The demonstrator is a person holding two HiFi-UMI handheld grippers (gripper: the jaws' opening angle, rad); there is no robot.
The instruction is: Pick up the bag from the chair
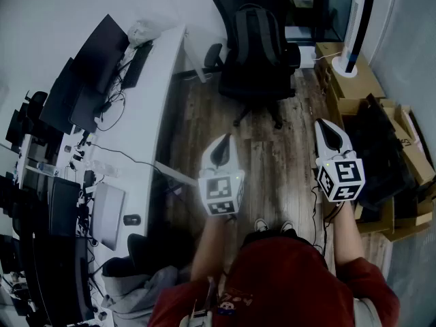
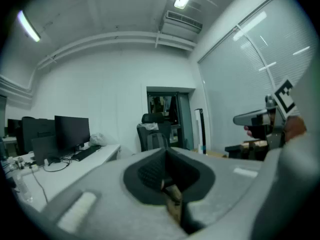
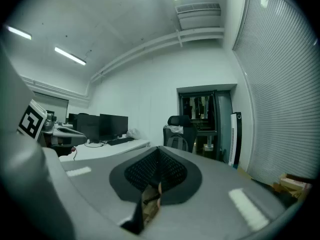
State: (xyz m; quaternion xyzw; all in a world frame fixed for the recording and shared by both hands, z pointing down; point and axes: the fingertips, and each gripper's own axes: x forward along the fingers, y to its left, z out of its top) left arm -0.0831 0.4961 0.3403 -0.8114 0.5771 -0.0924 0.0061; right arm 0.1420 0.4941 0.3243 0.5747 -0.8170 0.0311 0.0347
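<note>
A black office chair [image 1: 255, 80] stands on the wooden floor at the top middle of the head view, with a dark backpack-like bag [image 1: 253, 36] resting upright on its seat against the backrest. My left gripper [image 1: 223, 142] and right gripper [image 1: 325, 125] are held side by side, well short of the chair, both shut and empty. In the left gripper view the chair [image 2: 150, 120] and bag [image 2: 157, 141] stand far ahead beyond the shut gripper [image 2: 165, 158]. The right gripper view also shows the chair [image 3: 176, 121] and bag [image 3: 174, 143] past the shut gripper [image 3: 158, 156].
A long white desk [image 1: 146, 114] with monitors [image 1: 92, 60], a keyboard and cables runs along the left. Cardboard boxes [image 1: 351, 77] and a tall white tower unit [image 1: 359, 22] line the right. A grey garment [image 1: 136, 291] lies near the person's left side.
</note>
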